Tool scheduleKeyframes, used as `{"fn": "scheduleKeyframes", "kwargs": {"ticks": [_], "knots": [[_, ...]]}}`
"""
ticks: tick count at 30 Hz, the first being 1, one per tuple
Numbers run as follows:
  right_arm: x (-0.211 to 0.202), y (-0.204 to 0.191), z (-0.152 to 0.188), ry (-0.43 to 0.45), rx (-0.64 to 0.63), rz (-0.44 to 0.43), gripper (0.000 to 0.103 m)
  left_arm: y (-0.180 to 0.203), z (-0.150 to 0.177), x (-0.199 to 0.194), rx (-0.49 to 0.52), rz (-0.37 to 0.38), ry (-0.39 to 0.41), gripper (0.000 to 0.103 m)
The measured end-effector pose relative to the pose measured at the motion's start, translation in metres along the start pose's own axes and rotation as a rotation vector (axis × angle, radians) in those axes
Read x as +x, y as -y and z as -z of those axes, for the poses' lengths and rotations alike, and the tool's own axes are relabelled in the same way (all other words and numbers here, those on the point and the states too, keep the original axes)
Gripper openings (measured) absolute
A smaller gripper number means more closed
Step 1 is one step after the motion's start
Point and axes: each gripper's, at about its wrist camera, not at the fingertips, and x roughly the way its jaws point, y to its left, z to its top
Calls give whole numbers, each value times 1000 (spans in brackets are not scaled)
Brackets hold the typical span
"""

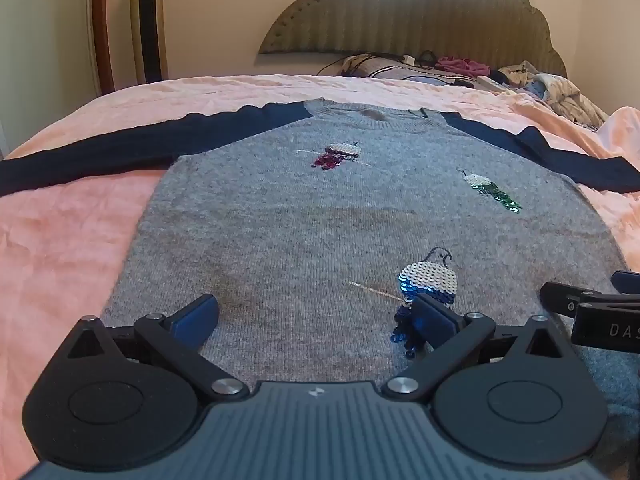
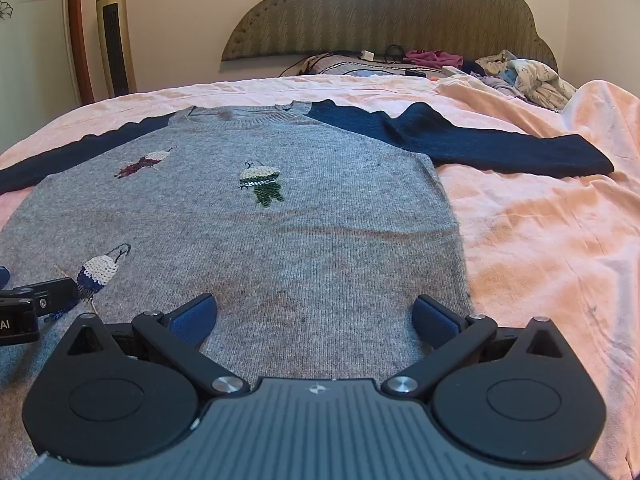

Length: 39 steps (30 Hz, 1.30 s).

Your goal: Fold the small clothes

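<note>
Garment: a small grey sweater [image 1: 320,216] with navy sleeves lies flat, front up, on the pink bedspread [image 1: 60,240] of the bed.
Long axis: hem nearest the cameras, collar toward the headboard [image 1: 400,12]; sleeves spread out to both sides.
Left gripper [image 1: 316,314]: jaws wide, nothing between them, poised over the hem's left half.
Right gripper [image 2: 316,314]: jaws wide and empty, over the hem's right half, by the side edge.
Key relation: the sweater runs straight ahead from both; each sleeve lies nearer its own side's hand.
Step, as I judge: folding not yet begun.
</note>
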Motion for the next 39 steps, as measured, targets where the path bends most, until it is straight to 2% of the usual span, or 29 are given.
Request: {"fn": "scheduleKeyframes", "kwargs": {"ticks": [1,39], "knots": [[0,0,0,0,0,0,103,2,0,1,33,-27,-16,103],[0,-1,0,1,-1,1,103,4,2,-4,26,-32,1,103]]}}
